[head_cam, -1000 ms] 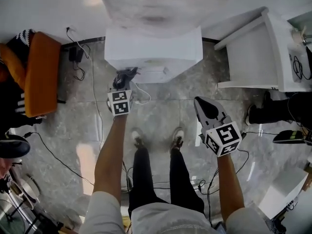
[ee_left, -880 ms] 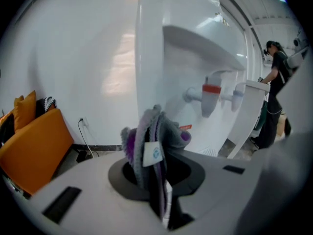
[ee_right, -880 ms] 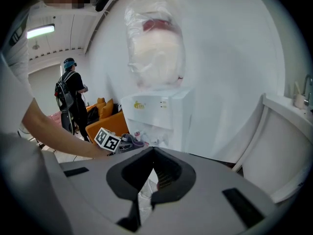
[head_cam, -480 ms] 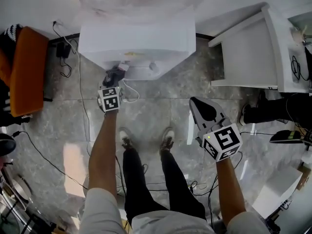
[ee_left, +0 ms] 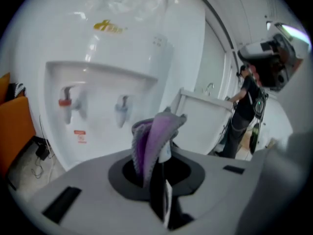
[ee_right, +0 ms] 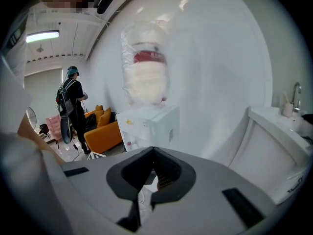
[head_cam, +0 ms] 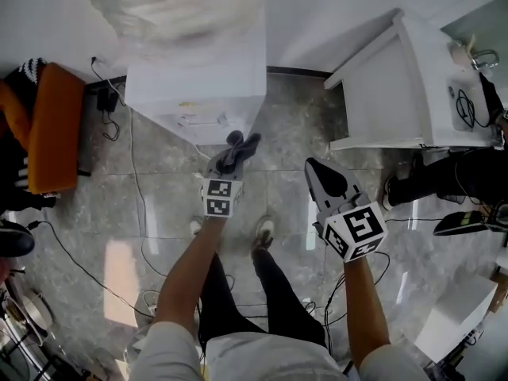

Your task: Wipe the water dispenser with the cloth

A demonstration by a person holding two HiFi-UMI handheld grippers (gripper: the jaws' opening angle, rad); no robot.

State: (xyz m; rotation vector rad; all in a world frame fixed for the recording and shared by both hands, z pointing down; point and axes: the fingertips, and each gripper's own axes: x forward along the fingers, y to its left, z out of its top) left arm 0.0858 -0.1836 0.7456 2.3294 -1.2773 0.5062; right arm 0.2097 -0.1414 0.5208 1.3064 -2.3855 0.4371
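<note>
The white water dispenser [head_cam: 194,78] stands against the wall at the upper left, its bottle [head_cam: 182,6] blurred. My left gripper [head_cam: 232,152] is shut on a grey-purple cloth [head_cam: 240,144] just off the dispenser's front right corner; I cannot tell whether the cloth touches it. From the left gripper view the cloth [ee_left: 146,136] sticks up between the jaws, before the tap recess with a red tap [ee_left: 66,102] and a blue tap [ee_left: 122,109]. My right gripper [head_cam: 325,177] hangs over the floor to the right, shut and empty, and its own view faces the dispenser [ee_right: 151,124].
An orange sofa [head_cam: 48,129] sits at the left. A white sink cabinet [head_cam: 397,86] stands to the right of the dispenser. Cables [head_cam: 139,189] and a power adapter [head_cam: 105,100] lie on the marble floor. Another person [ee_left: 247,106] stands by the cabinet.
My left gripper with the cloth has moved right, from the tap recess to the dispenser's front right corner. The right gripper has hardly moved.
</note>
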